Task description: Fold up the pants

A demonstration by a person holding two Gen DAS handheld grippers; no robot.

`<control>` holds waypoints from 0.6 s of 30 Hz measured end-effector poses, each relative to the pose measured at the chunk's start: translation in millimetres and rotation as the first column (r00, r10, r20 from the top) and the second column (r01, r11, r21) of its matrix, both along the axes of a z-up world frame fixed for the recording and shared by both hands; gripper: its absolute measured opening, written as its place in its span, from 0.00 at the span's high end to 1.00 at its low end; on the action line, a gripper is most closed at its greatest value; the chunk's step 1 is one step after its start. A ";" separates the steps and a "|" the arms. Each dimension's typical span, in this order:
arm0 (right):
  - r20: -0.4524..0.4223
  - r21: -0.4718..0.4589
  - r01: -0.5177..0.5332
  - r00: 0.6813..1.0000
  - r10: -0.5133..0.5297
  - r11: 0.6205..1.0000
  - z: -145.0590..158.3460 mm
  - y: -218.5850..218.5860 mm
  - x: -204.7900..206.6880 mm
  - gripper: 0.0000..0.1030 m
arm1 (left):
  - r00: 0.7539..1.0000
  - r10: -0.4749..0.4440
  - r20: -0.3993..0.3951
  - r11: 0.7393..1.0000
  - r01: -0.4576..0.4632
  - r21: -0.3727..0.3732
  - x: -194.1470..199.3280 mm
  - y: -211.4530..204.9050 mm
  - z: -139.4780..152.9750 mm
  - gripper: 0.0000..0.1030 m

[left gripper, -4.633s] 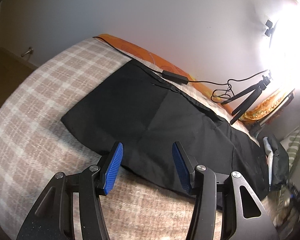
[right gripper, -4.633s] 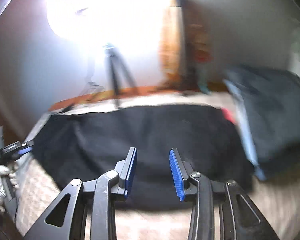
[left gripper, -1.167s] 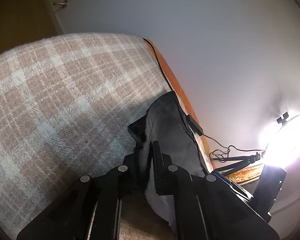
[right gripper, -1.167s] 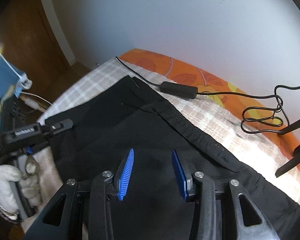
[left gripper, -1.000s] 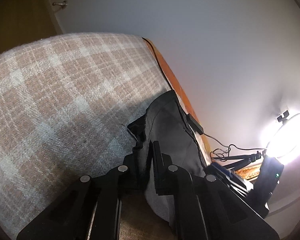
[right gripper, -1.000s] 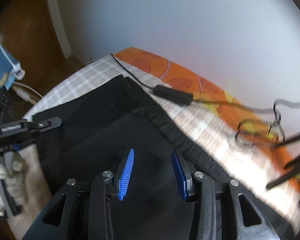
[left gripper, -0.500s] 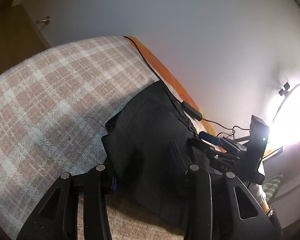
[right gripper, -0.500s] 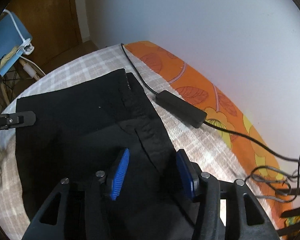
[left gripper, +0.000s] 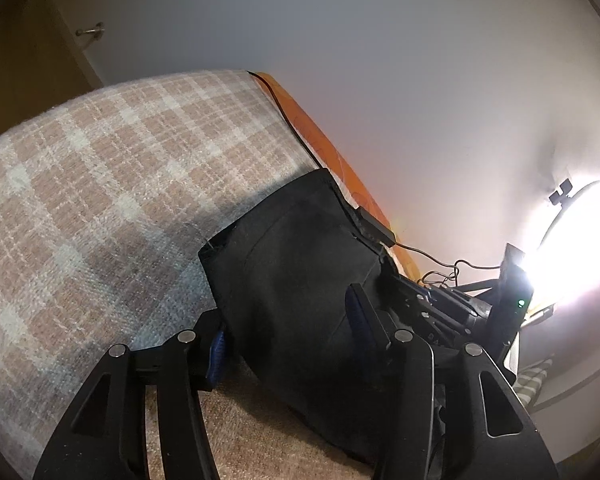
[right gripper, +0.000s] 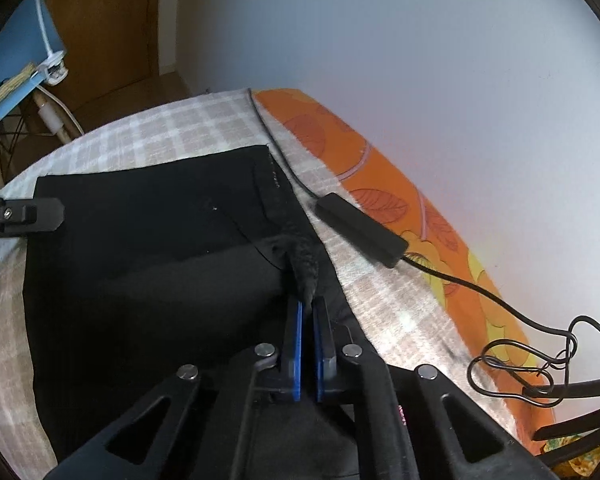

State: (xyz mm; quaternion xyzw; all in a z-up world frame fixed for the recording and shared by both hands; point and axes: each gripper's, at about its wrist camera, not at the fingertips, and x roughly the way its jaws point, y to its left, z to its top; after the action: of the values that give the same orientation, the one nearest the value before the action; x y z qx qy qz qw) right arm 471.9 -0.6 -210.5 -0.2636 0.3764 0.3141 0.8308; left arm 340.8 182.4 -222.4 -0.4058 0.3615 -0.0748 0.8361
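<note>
Pants (right gripper: 148,272): black, matte woven cloth, laid flat on a checked blanket (left gripper: 100,184) in beige and pale grey, of coarse nubbly weave. In the right wrist view the garment fills the field from 8 to 12 o'clock of the gripper; its upper edge is straight, with a stitched band along the side towards 1 o'clock.

Right gripper (right gripper: 307,316): blue ribbed pads are seen drawn nearly together, and a raised ridge of the black cloth at that banded edge is pinched between them.

Left gripper (left gripper: 288,336): jaws are held wide apart, one blue pad at each side of the cloth; the near edge of the pants lies between them, ungripped. Whether either pad touches the fabric cannot be told.

Surroundings: a black oblong power adapter (right gripper: 360,236) with its thin cable (right gripper: 500,304) is noted just beside the banded edge at 1 o'clock, on the blanket's margin. Beyond it runs an orange leaf-patterned sheet (right gripper: 380,192) against a plain white wall. A coil of loose cable and dark tripod legs (right gripper: 572,404) lie at 3 o'clock. A bright lamp (left gripper: 576,240) glares at 3 o'clock in the left wrist view.
</note>
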 end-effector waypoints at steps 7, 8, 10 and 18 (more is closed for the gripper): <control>0.006 -0.008 0.040 0.999 -0.040 0.999 -6.7 2.0 9.5 0.98 | 1.000 0.019 0.004 1.000 -0.019 0.010 -35.9 2.1 1.9 0.50; 0.004 -0.006 0.049 0.999 -0.049 0.999 -6.5 1.9 10.5 0.98 | 1.000 0.011 0.007 1.000 -0.011 0.008 -39.1 2.9 1.4 0.50; -0.006 0.000 0.068 0.998 -0.068 0.998 -6.4 2.7 13.7 0.98 | 1.000 -0.001 0.010 1.000 0.001 -0.006 -39.3 5.2 0.3 0.50; -0.057 0.066 0.116 0.992 -0.113 0.991 -6.5 -4.0 18.6 0.94 | 1.000 0.027 0.001 0.999 -0.027 -0.028 -16.8 9.7 -5.1 0.70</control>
State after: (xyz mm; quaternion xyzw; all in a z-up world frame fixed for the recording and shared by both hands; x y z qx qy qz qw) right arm 490.5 -4.6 -217.0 -0.2043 0.4018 0.2854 0.8458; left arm 324.0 192.1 -227.5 -0.4223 0.3543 -0.0688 0.8315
